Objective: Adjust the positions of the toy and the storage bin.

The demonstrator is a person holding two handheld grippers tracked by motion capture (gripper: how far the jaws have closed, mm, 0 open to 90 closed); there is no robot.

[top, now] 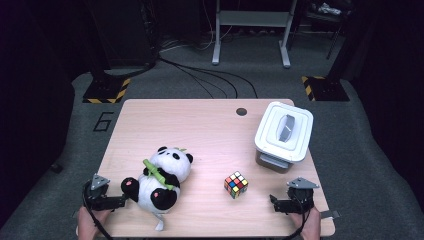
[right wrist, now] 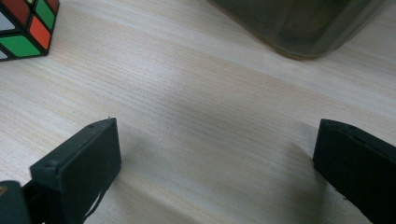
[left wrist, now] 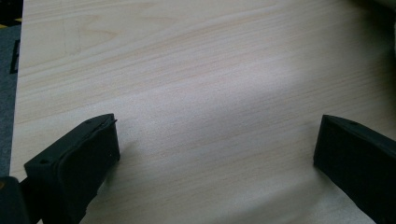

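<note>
Two black hand-held grippers are resting low at the near edge of the pale wood-grain table (top: 210, 125), and you are holding one in each hand. Your left gripper (top: 121, 201) is sitting with its jaws wide apart over bare wood, with nothing between them, just beside the foot of the black-and-white plush panda with a green bamboo sprig (top: 160, 182). Your right gripper (top: 274, 204) is also standing open and holding nothing, near the multicoloured puzzle cube (top: 236, 184) and the white-lidded plastic storage box with a grey handle (top: 284, 132). In the right gripper view, the cube (right wrist: 25, 28) is showing at the upper left and the box's dark translucent wall (right wrist: 299, 23) at the top. One digit, a "6", is showing on the grey carpet (top: 102, 121) left of the table. Yellow-and-black hazard tape is marking two stand bases behind it, and cables are trailing across the dark floor.
</note>
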